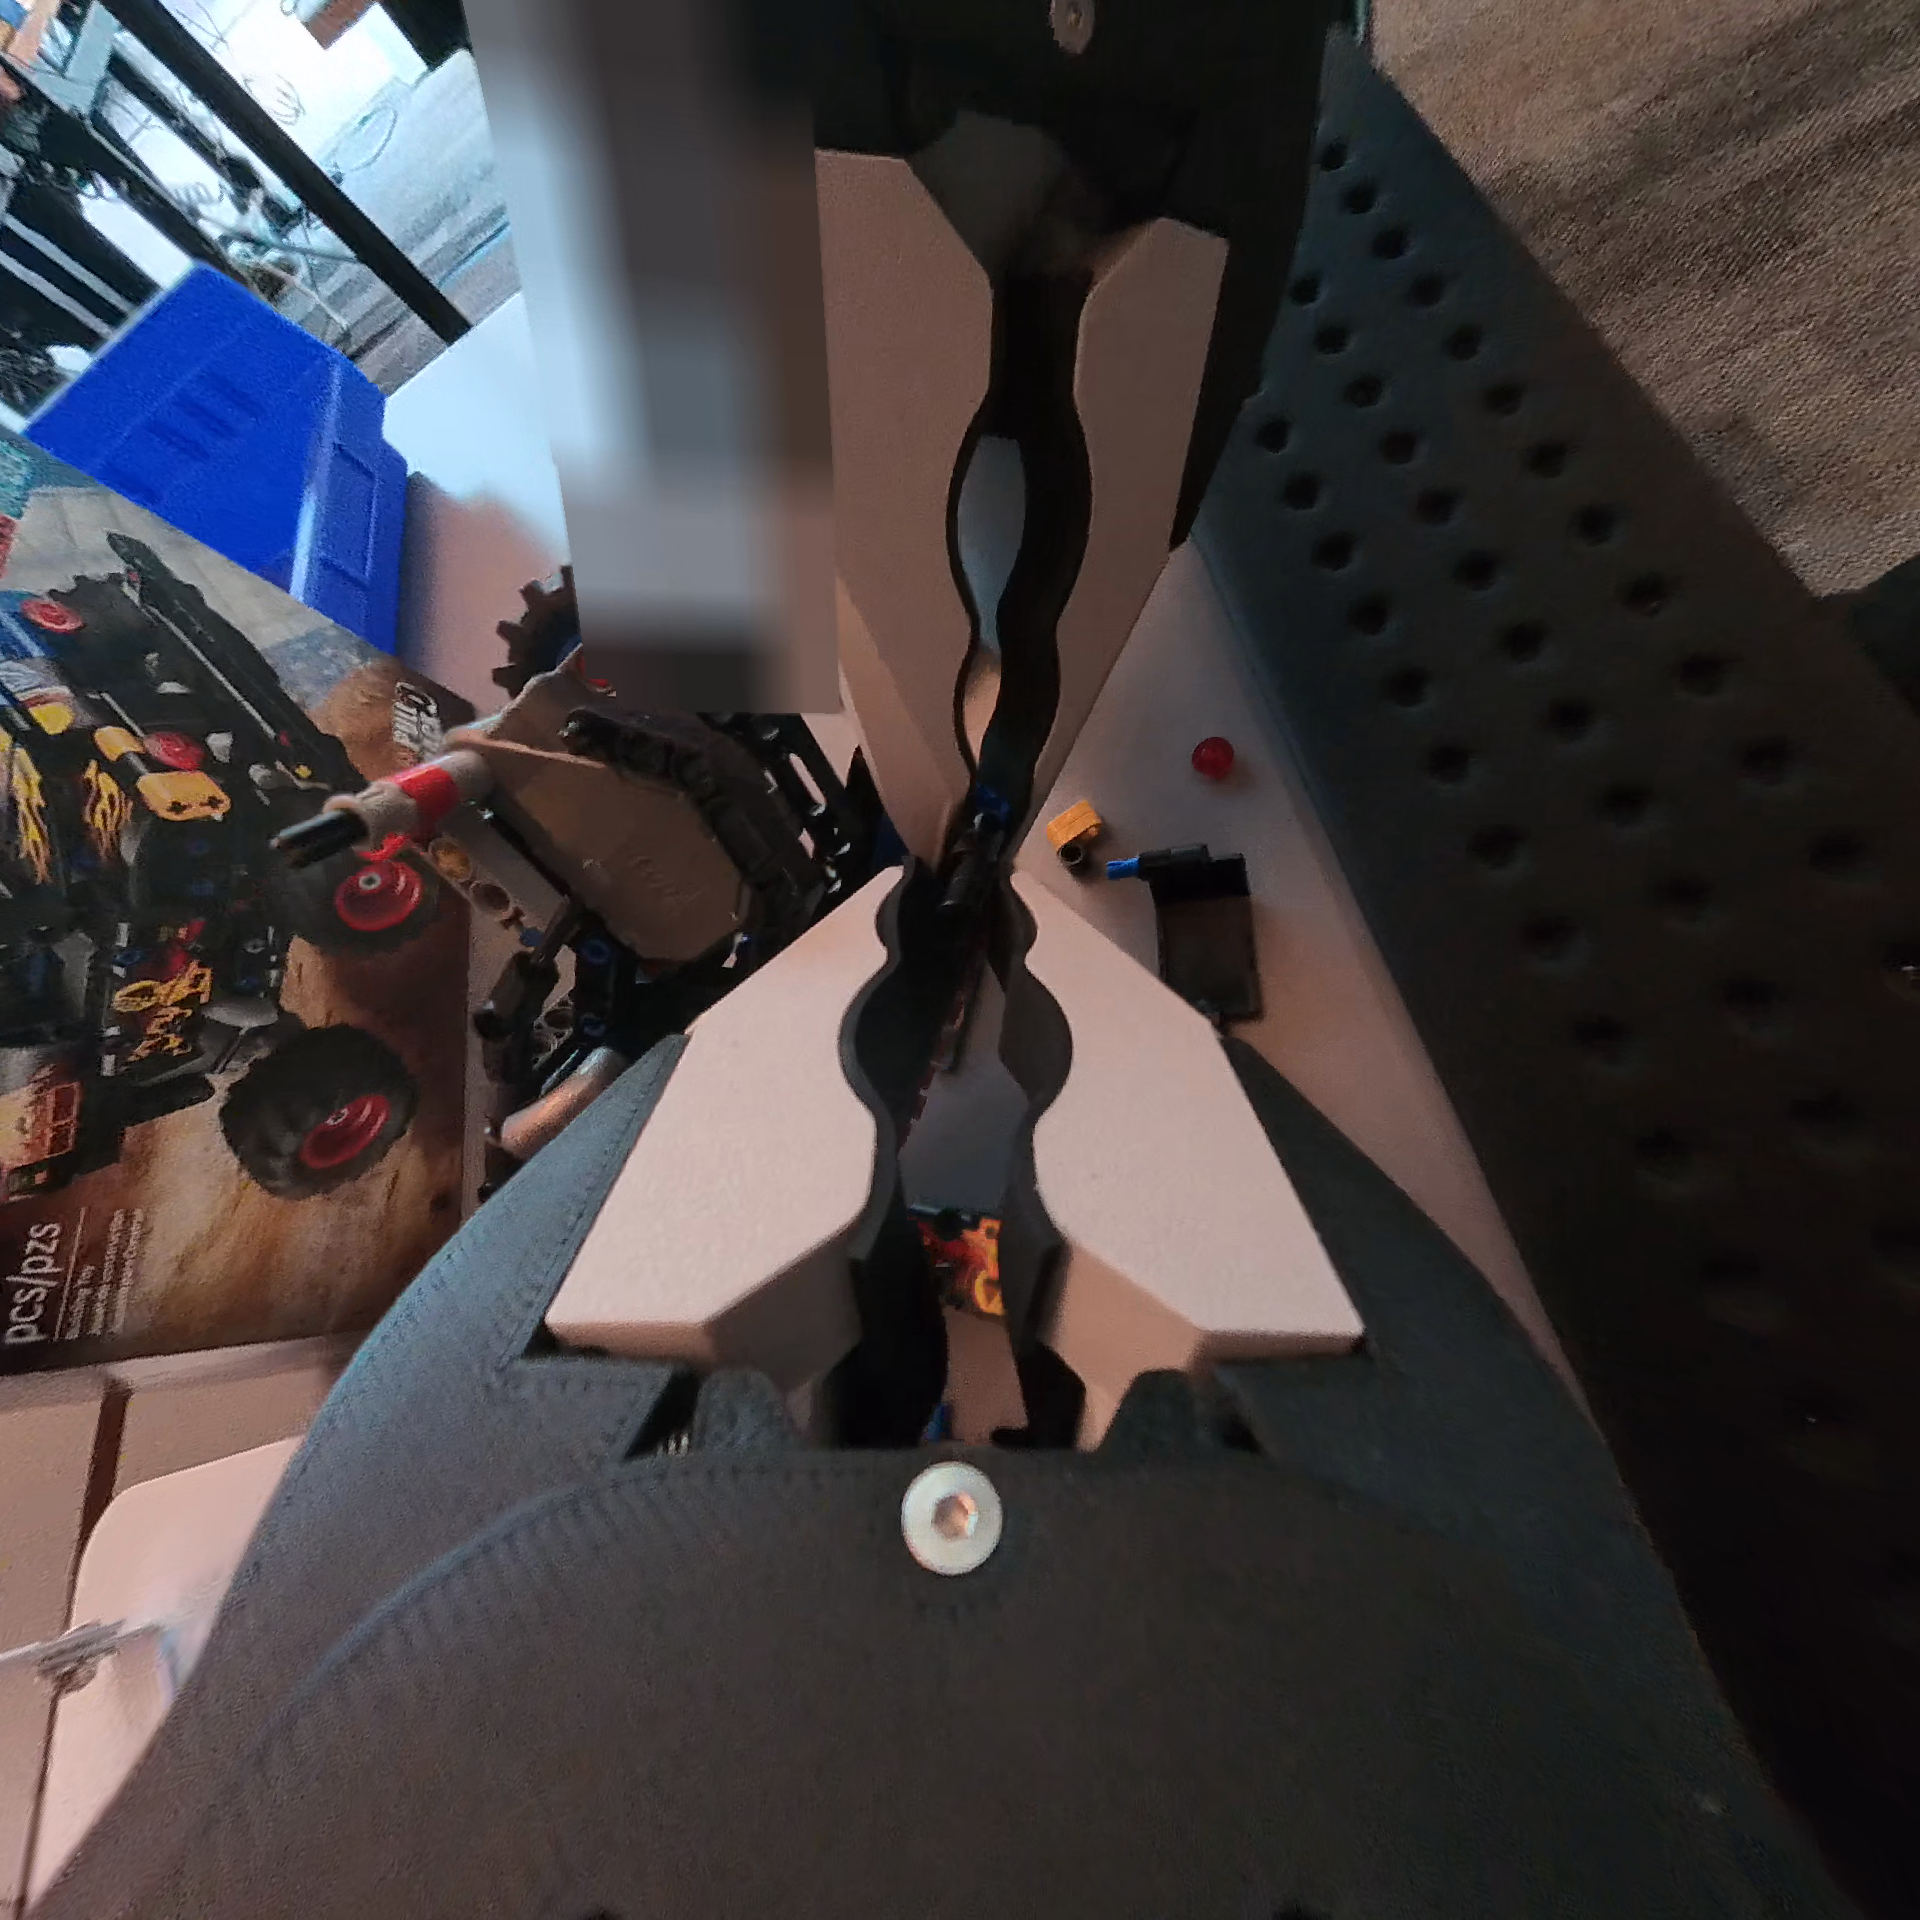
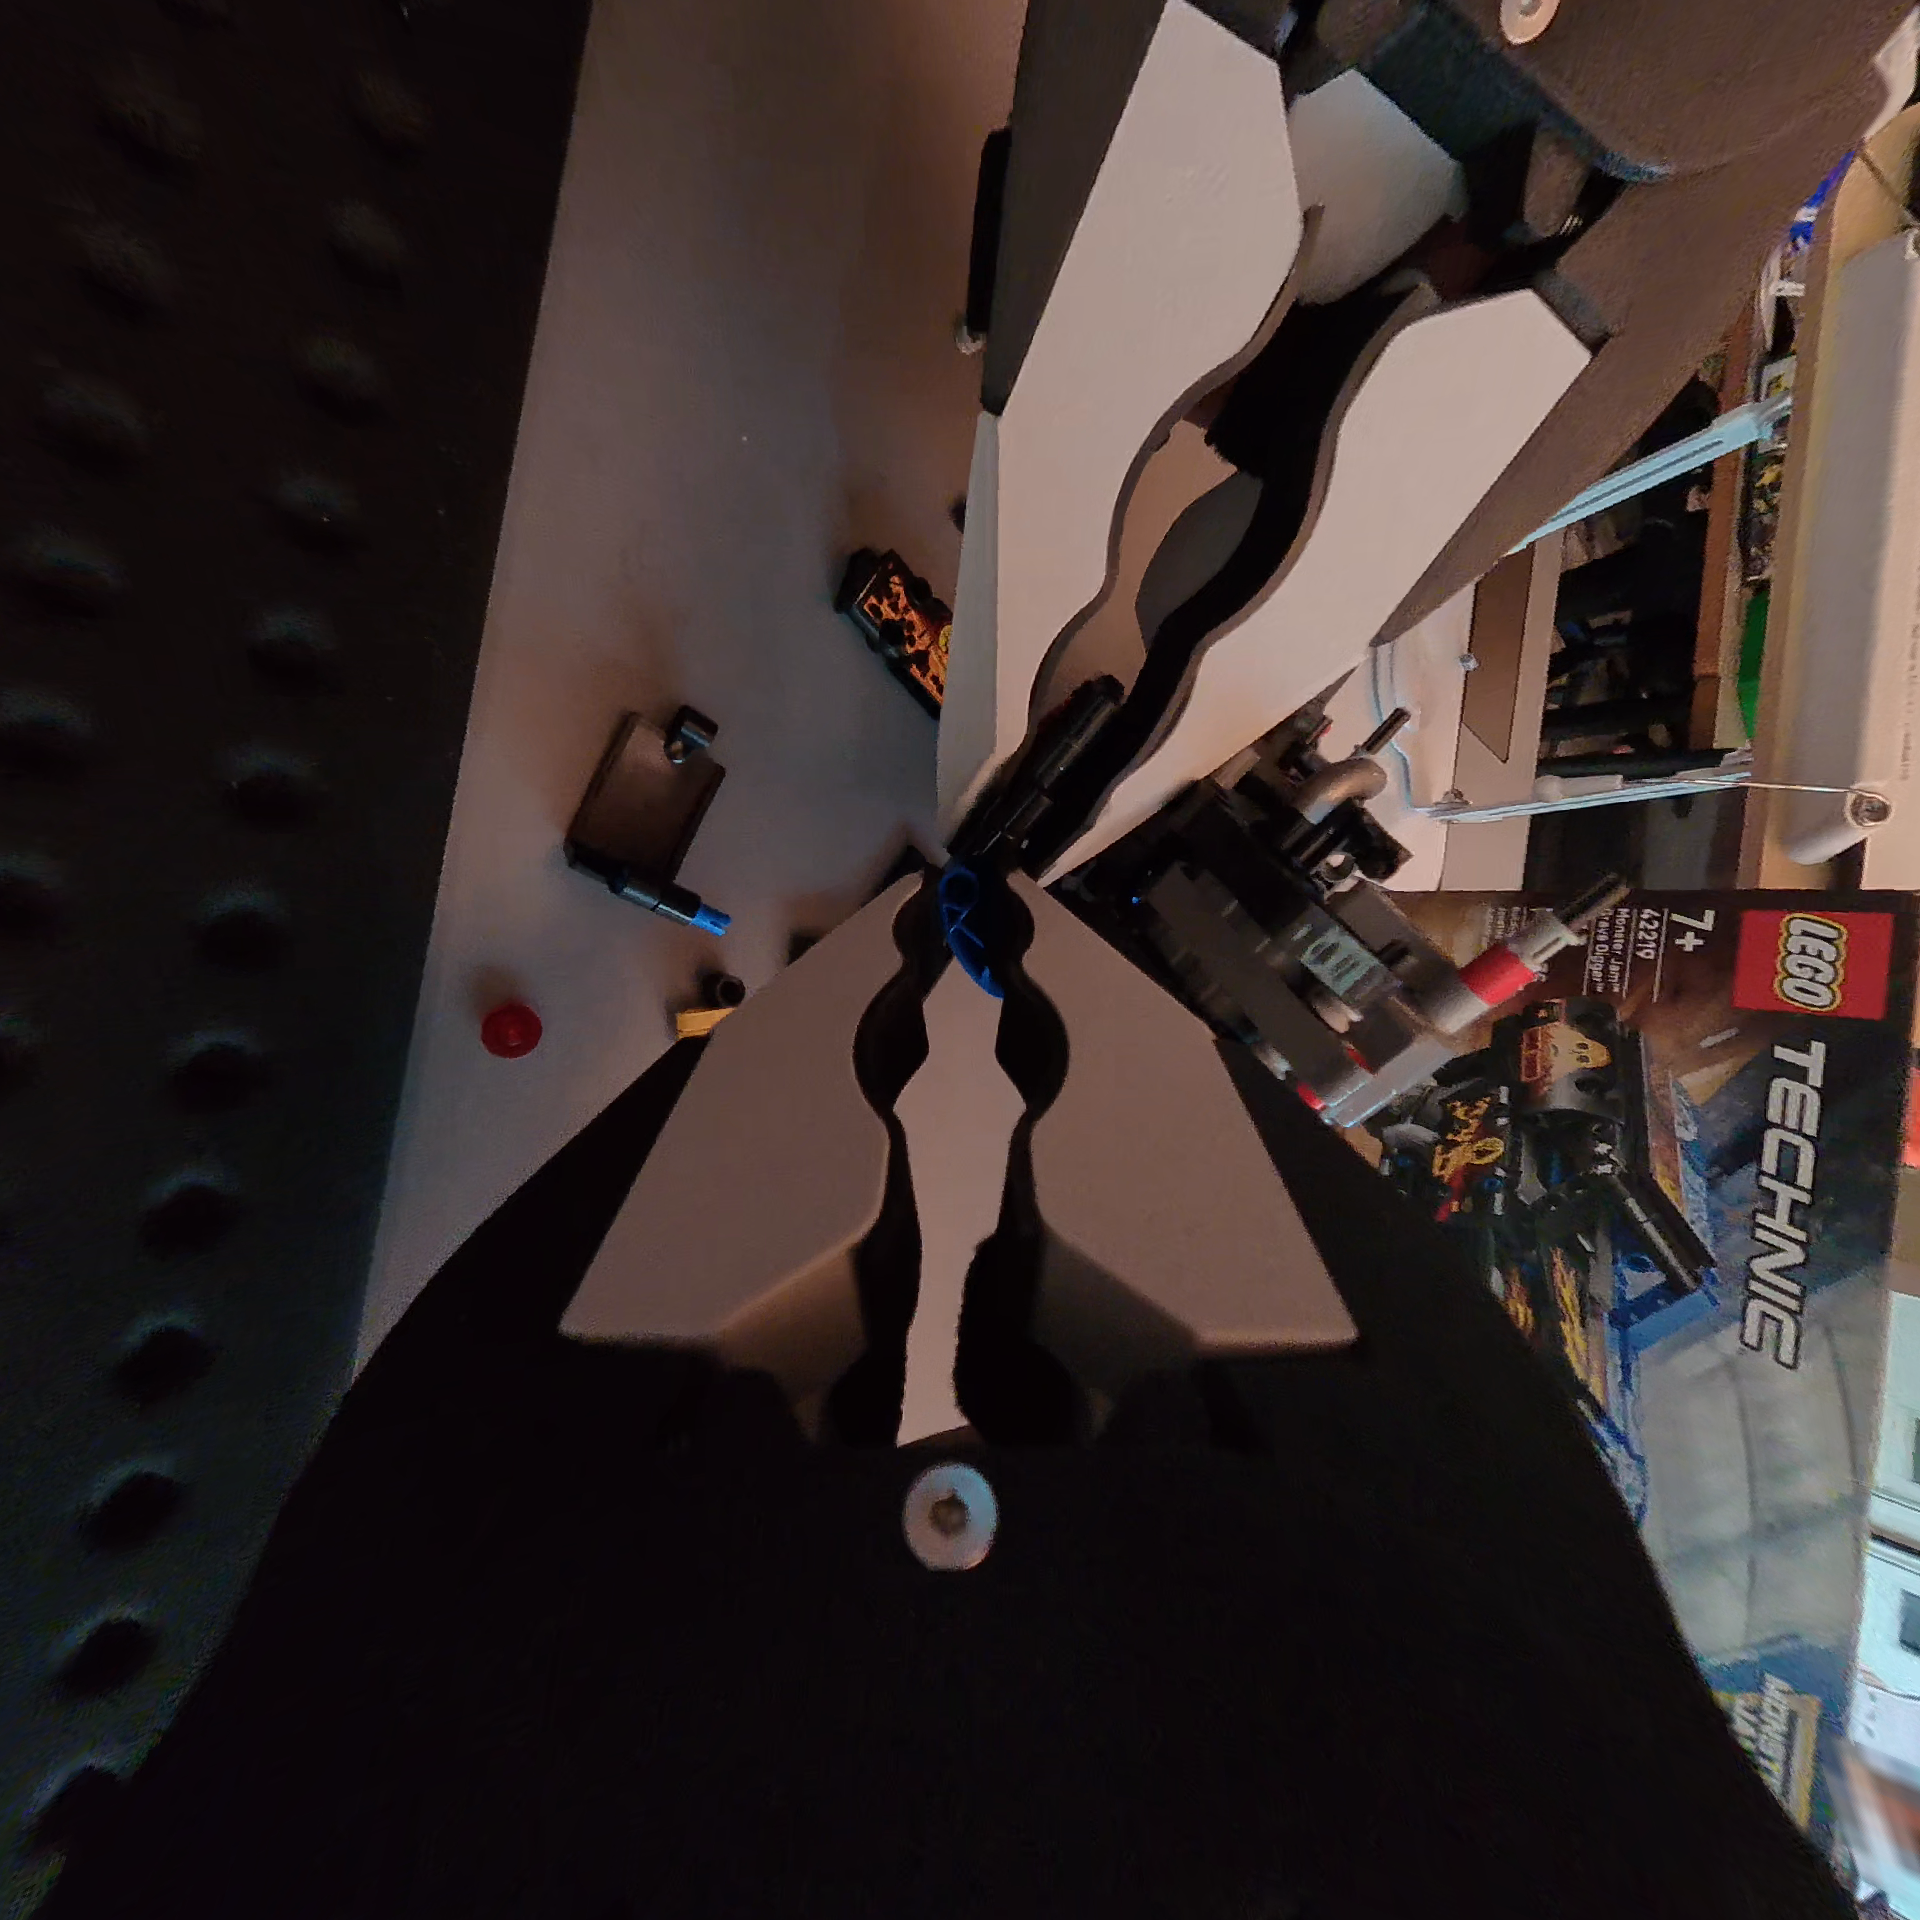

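White bench runs between a dark perforated mat and a printed box, and both tools meet tip to tip above it.

Seen from the left wrist view, the left tool rises from the bottom of the frame with its tips pressed together on a small black piece. The right tool comes down from the top of that frame to the same spot. From the right wrist view, the right tool is pinched on a blue piece at centre frame. The left tool enters from the upper right, and the black piece juts along its closed tips. Blue piece and black piece touch, or very nearly; I cannot tell whether they are joined.

Loose parts lie on the bench to the left of the tips in the right wrist view:
- a red stud at lower left, near the mat;
- a black panel with a blue-tipped pin at one end, above the stud;
- a flame-printed piece, just beside the left tool;
- a yellow piece, just right of the tips in the left wrist view.

On the other side sits a half-built model, black and grey, its edge against the box. A blue bin stands in the upper left of the left wrist view, well apart from the tools.
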